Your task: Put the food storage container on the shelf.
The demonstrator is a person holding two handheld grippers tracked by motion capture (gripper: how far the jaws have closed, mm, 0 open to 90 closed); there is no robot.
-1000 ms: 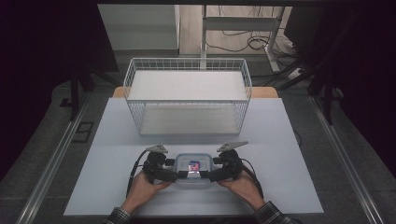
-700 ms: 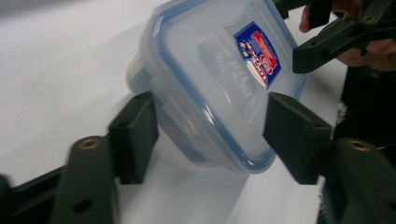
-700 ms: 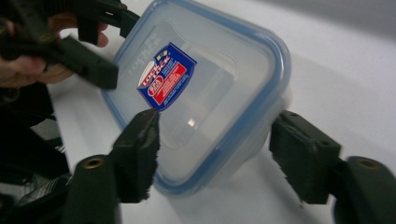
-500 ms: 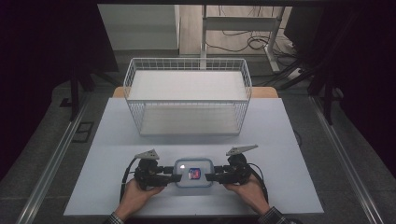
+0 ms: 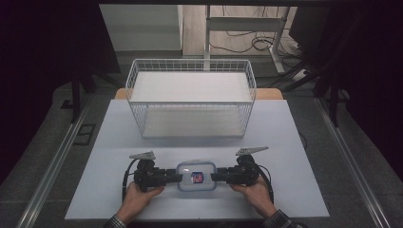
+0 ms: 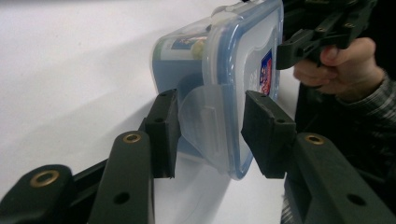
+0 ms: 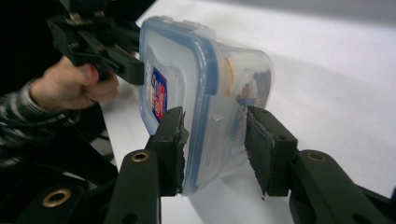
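Near the front edge of the white table [image 5: 294, 142], the left gripper [image 5: 172, 177] has just been closing, its jaws now pinching the clear blue-rimmed plastic lidded container [image 5: 196, 176] at its left end; the hands sit wider apart than a second ago; the right gripper [image 5: 218, 177] has likewise been closing and clamps the right end; behind stands the white wire basket [image 5: 190, 97].

Each hand-held gripper, left [image 5: 172, 177] and right [image 5: 219, 177], is a matte black plastic unit with two blocky jaws. Brass-coloured rivets mark the jaw linkages. A grey three-cornered plate tops each body, and a black cable trails from each. The person's sleeve cuffs [image 5: 277, 220] appear to be dark plaid fabric.
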